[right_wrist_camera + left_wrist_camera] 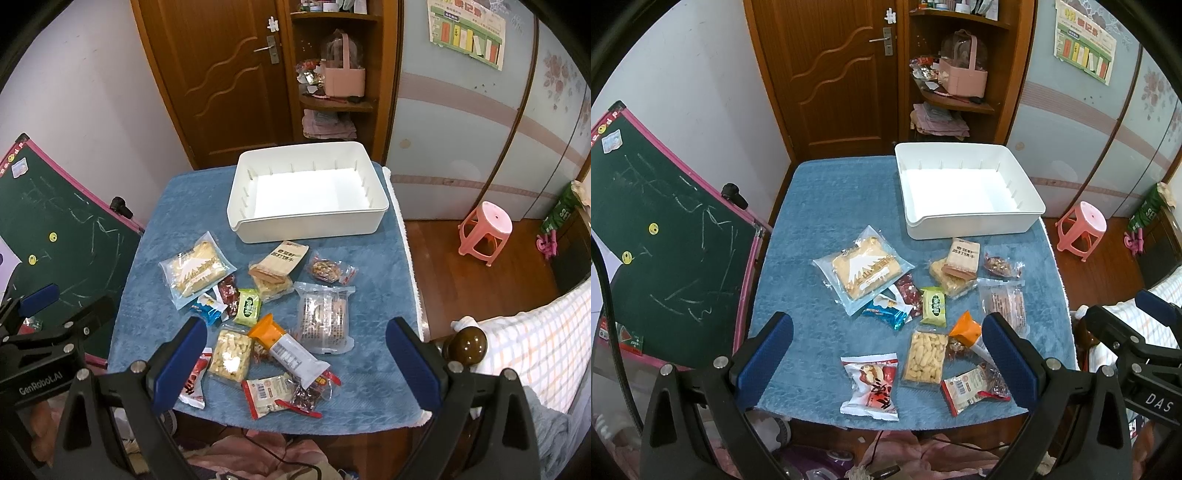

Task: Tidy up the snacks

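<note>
Several snack packets lie scattered on a blue-cloth table (pixel 820 206) (pixel 177 206). A large clear bread packet (pixel 862 275) (pixel 195 273) lies at the left, a red-and-white packet (pixel 873 386) nearest the front edge, a clear packet of pale puffs (pixel 925 354) (pixel 231 354) and an orange-topped packet (pixel 284 349) in the middle. An empty white bin (pixel 967 221) (pixel 314 225) stands at the back. My left gripper (pixel 886 365) is open above the front edge. My right gripper (pixel 295 369) is open above the front packets. Both hold nothing.
A green chalkboard (pixel 665 258) leans at the table's left. A pink stool (pixel 485 230) stands on the wood floor to the right. A checked cloth over a bed end (pixel 535 343) is at the right. A wooden door and shelf stand behind the table.
</note>
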`<state>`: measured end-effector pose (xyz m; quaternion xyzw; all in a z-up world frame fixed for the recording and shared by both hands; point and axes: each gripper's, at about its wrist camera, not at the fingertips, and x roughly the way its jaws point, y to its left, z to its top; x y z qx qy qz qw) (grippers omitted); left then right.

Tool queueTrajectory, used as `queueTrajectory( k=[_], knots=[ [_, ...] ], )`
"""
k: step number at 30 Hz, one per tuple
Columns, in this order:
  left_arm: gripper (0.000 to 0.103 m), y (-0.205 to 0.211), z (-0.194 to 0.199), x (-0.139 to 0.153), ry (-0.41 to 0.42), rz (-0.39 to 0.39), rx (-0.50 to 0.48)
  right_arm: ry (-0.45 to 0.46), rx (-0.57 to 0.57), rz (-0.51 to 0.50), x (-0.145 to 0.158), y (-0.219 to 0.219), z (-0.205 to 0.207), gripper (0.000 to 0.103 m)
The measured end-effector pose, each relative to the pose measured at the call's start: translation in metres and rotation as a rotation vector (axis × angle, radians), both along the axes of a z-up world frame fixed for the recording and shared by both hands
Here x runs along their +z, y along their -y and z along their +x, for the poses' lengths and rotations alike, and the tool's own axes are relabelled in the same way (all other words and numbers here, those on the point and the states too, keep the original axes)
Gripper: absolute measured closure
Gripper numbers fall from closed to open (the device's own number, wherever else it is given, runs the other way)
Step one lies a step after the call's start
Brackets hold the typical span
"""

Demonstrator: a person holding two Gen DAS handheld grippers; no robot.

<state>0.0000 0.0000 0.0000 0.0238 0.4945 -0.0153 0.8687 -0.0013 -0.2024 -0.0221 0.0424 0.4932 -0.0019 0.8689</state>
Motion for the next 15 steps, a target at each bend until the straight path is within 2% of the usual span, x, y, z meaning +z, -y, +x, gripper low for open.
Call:
queueTrajectory(
  k=[15],
  knots=[
    [0.001, 0.003, 0.0, 0.003, -0.015, 0.013, -0.006, 0.011, 0.008, 0.001, 0.005, -0.009, -0.005, 0.005]
  ],
)
